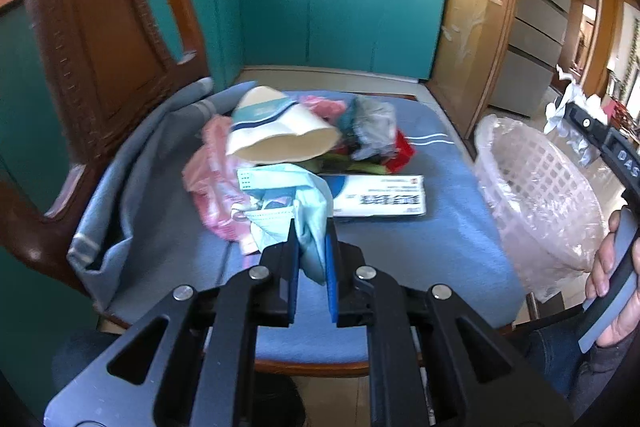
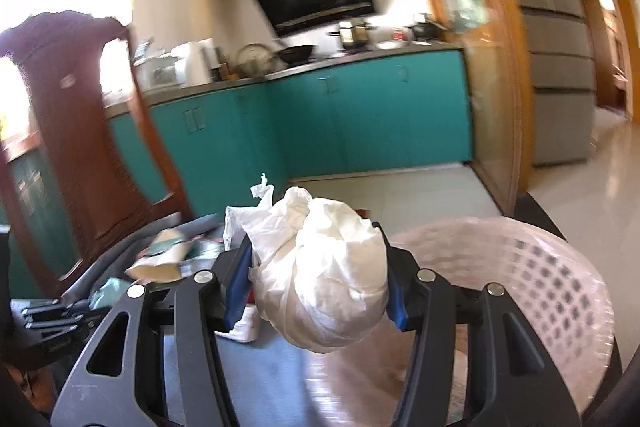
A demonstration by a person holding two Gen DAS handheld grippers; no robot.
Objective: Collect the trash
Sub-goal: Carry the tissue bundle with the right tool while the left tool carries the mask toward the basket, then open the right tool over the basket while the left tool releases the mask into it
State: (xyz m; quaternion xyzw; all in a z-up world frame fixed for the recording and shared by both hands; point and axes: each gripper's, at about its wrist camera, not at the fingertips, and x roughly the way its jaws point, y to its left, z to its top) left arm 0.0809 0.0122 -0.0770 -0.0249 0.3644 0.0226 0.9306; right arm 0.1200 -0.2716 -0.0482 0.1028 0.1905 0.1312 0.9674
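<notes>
Roughly counted: two claws, one pink lattice basket (image 1: 536, 187) lined with a clear bag, one wooden chair (image 1: 92, 39) with a blue cushion (image 1: 400, 247) carrying the trash pile. In the pile: one squashed paper cup (image 1: 280, 131), one pink plastic bag (image 1: 212, 183), one flat white-and-blue box (image 1: 380, 195), one grey crumpled wad (image 1: 374, 127), some red and green wrapper bits too tangled to count, plus light-blue face masks, at least one, maybe more.

Left claw (image 1: 311, 251) is clamped tight on a light-blue face mask (image 1: 316, 227) at the near edge of the pile; the mask hangs between the blue pads, its upper part still lying on the heap. Claw points down at the cushion.

Right claw (image 2: 316, 279) is gripping one white crumpled paper ball (image 2: 324, 275), jaws about half wide around it. Ball sits above the near cushion edge, just left of the basket (image 2: 520, 267) rim, not inside it.

Only the left view shows the person's hand (image 1: 612, 287) wrapped around the right claw's handle, and the full pile. Only the right view shows the paper ball close up; it also catches the left claw's body at lower left, and the cup (image 2: 160, 263) blurred. Right view is tilted and motion-smeared.
</notes>
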